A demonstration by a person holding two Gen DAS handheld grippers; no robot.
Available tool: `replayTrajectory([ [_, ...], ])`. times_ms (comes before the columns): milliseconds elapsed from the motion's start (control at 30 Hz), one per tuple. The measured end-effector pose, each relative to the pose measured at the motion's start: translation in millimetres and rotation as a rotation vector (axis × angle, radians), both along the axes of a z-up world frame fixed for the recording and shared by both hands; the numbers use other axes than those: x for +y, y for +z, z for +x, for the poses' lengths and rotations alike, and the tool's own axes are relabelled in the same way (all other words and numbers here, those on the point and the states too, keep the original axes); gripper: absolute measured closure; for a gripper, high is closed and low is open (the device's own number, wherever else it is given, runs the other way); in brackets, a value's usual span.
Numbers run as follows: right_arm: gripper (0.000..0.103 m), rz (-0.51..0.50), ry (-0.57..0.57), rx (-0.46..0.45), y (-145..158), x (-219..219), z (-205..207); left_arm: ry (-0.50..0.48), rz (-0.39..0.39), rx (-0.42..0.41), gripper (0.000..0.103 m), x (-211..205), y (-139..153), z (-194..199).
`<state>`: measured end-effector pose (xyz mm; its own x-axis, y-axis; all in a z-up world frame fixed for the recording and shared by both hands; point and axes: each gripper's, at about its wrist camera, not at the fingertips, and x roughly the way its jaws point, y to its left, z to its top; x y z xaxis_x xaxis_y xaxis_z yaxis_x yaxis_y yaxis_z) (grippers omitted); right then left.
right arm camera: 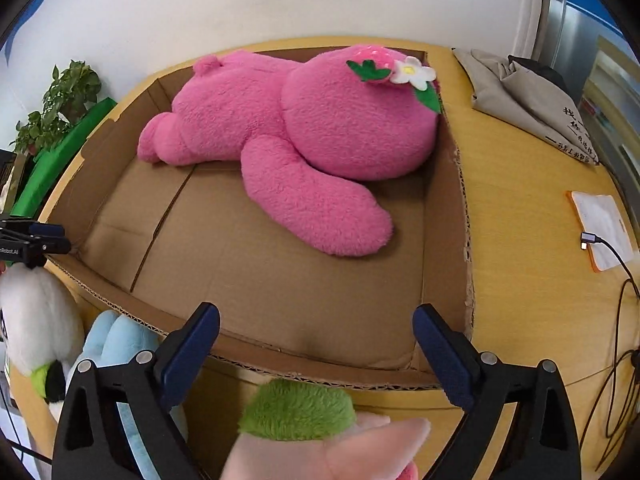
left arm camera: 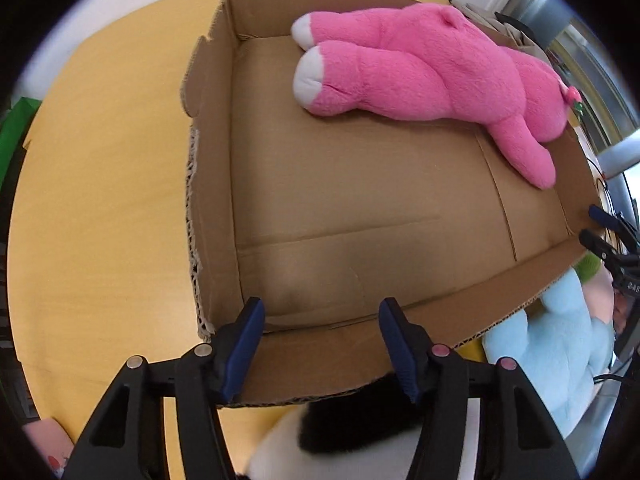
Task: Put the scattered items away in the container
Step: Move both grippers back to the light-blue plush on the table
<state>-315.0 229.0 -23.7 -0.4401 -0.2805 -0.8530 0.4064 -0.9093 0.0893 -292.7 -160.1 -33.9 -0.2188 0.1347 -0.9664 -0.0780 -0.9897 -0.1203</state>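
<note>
A shallow cardboard box (left arm camera: 208,184) (right arm camera: 452,216) lies on the yellow table. A big pink plush (left arm camera: 420,76) (right arm camera: 304,136) with a strawberry and flower on its head lies inside along the far side. My left gripper (left arm camera: 320,344) is open and empty above the box's near wall, over a black and white plush (left arm camera: 352,428). My right gripper (right arm camera: 316,356) is open and empty above the box's near edge, over a pink and green plush (right arm camera: 304,428). A light blue plush (left arm camera: 548,364) (right arm camera: 120,348) lies outside the box between them.
A white plush (right arm camera: 36,320) sits at the left in the right wrist view. A folded grey cloth bag (right arm camera: 528,96), a white pad (right arm camera: 600,228) and cables (right arm camera: 620,320) lie right of the box. A potted plant (right arm camera: 60,100) and a green object (right arm camera: 60,152) stand at the left.
</note>
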Motion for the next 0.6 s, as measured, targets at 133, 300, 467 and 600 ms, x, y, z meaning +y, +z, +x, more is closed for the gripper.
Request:
replayTrajectory([
  [133,0.004,-0.003,0.002,0.018,3,9,11,0.031,0.007,0.033,0.044,6,2,22],
  [300,0.000,-0.003,-0.032,0.178,44,13,60,0.058,-0.067,0.211,0.044,13,38,59],
  [467,0.000,-0.122,-0.097,0.360,100,27,146,0.062,0.012,0.520,0.024,36,107,151],
  [600,0.000,-0.170,-0.141,0.392,108,32,210,0.101,0.025,0.680,0.021,77,133,220],
])
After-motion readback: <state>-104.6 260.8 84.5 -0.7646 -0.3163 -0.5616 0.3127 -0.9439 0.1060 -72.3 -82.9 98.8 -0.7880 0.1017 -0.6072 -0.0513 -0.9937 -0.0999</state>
